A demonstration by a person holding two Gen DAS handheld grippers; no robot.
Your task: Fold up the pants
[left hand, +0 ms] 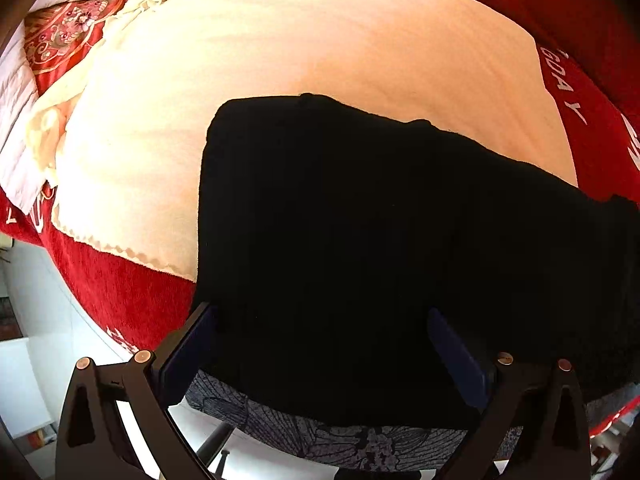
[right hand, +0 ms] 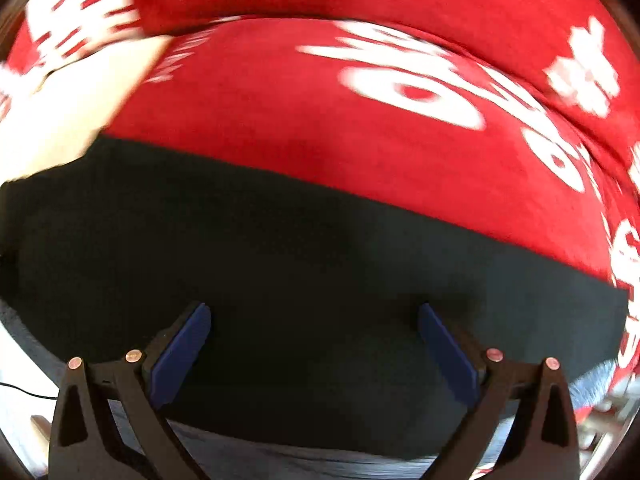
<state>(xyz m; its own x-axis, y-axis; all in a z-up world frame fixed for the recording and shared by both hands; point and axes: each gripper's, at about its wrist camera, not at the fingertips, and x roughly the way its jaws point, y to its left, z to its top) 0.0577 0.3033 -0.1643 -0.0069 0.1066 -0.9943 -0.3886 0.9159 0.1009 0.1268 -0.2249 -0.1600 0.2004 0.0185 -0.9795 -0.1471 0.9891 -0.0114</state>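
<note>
Black pants (left hand: 360, 240) lie flat along the near edge of a bed, partly on a cream blanket (left hand: 280, 60) and partly on a red cover. They also fill the lower half of the right wrist view (right hand: 300, 280), which is blurred. My left gripper (left hand: 320, 316) is open, its blue pads (left hand: 188, 352) spread just above the near part of the pants. My right gripper (right hand: 316, 312) is open too, its blue pads (right hand: 180, 352) spread above the pants' near edge. Neither holds cloth.
A red cover with white lettering (right hand: 400, 92) lies beyond the pants. A grey patterned sheet (left hand: 320, 440) hangs at the bed's near edge. Pale bedding and a red patterned pillow (left hand: 64, 36) lie at the far left. White floor (left hand: 40, 340) shows at the lower left.
</note>
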